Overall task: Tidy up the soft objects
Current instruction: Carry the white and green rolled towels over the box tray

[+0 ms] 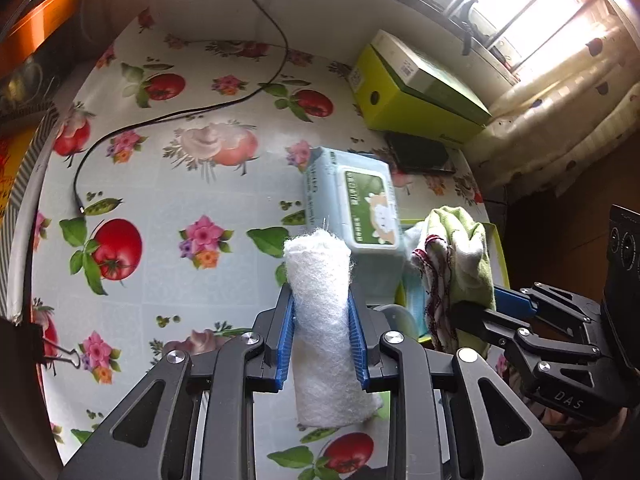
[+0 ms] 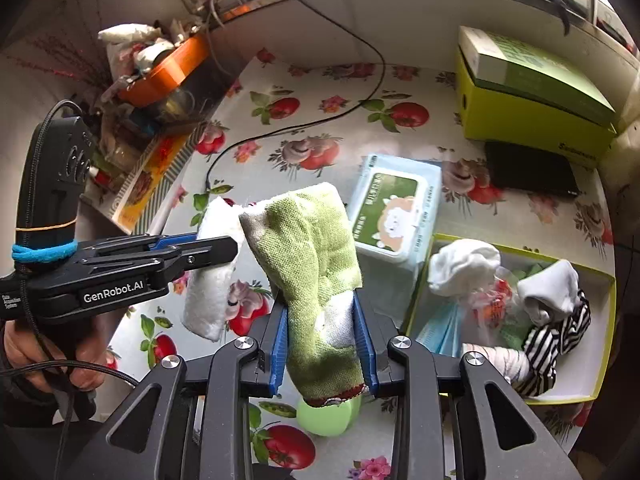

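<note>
My left gripper (image 1: 322,304) is shut on a rolled white fluffy cloth (image 1: 324,320) and holds it above the floral tablecloth; the same roll shows in the right wrist view (image 2: 210,280). My right gripper (image 2: 324,320) is shut on a folded green cloth (image 2: 312,256) with a white patch and a red trim, held just left of the open box (image 2: 600,360). The green cloth also shows in the left wrist view (image 1: 460,256). The box holds several soft things: white socks (image 2: 464,266), a striped sock (image 2: 560,340) and a blue mask pack (image 2: 440,328).
A wet wipes pack (image 2: 394,216) lies on the table beside the box. A yellow-green carton (image 2: 532,116) and a black flat device (image 2: 532,172) sit at the back right. A black cable (image 1: 168,120) runs across the table. A light green round object (image 2: 328,416) lies under my right gripper.
</note>
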Demonstrator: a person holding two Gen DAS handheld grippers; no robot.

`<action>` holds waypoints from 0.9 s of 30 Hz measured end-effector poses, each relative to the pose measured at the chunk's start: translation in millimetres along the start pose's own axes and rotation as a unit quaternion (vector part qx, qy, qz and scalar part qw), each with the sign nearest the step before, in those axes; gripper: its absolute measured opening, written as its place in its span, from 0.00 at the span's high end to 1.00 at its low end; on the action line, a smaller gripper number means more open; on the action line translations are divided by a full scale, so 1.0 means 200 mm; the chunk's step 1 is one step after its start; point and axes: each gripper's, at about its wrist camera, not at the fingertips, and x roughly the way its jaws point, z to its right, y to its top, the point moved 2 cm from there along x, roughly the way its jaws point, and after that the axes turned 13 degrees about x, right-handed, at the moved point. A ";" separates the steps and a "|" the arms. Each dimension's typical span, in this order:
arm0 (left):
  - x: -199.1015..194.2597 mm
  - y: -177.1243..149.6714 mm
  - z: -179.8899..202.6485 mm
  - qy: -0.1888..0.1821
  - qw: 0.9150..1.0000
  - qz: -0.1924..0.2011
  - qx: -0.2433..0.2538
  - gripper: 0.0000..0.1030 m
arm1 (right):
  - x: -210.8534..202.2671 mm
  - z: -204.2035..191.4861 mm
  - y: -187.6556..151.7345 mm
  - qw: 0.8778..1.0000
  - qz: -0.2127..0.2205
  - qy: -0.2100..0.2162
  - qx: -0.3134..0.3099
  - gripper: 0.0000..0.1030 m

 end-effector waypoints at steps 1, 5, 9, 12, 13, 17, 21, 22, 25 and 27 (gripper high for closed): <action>0.01 0.02 0.04 -0.004 1.000 -0.002 0.007 0.75 | -0.01 0.04 0.00 1.000 0.003 -0.003 0.009 0.72; 0.06 0.09 0.21 -0.018 0.999 -0.008 0.043 0.75 | -0.06 0.20 -0.02 0.999 0.014 -0.013 0.044 0.72; 0.13 0.16 0.37 -0.030 0.997 -0.017 0.075 0.75 | -0.11 0.35 -0.03 0.996 0.026 -0.023 0.079 0.72; 0.19 0.21 0.48 -0.040 0.994 -0.025 0.095 0.75 | -0.14 0.47 -0.03 0.994 0.033 -0.034 0.103 0.72; 0.22 0.23 0.51 -0.042 0.994 -0.027 0.101 0.75 | -0.15 0.51 -0.04 0.993 0.035 -0.036 0.111 0.72; 0.32 0.28 0.63 -0.052 0.990 -0.040 0.122 0.75 | -0.18 0.64 -0.04 0.989 0.044 -0.048 0.136 0.72; 0.40 0.32 0.73 -0.059 0.988 -0.050 0.135 0.75 | -0.21 0.75 -0.05 0.985 0.049 -0.059 0.155 0.72; 0.41 0.33 0.75 -0.061 0.987 -0.052 0.136 0.75 | -0.21 0.78 -0.05 0.984 0.050 -0.061 0.159 0.72; 0.46 0.35 0.81 -0.066 0.986 -0.057 0.142 0.75 | -0.22 0.85 -0.04 0.982 0.053 -0.069 0.169 0.72; 0.50 0.36 0.84 -0.068 0.985 -0.061 0.145 0.75 | -0.22 0.91 -0.04 0.981 0.053 -0.073 0.172 0.72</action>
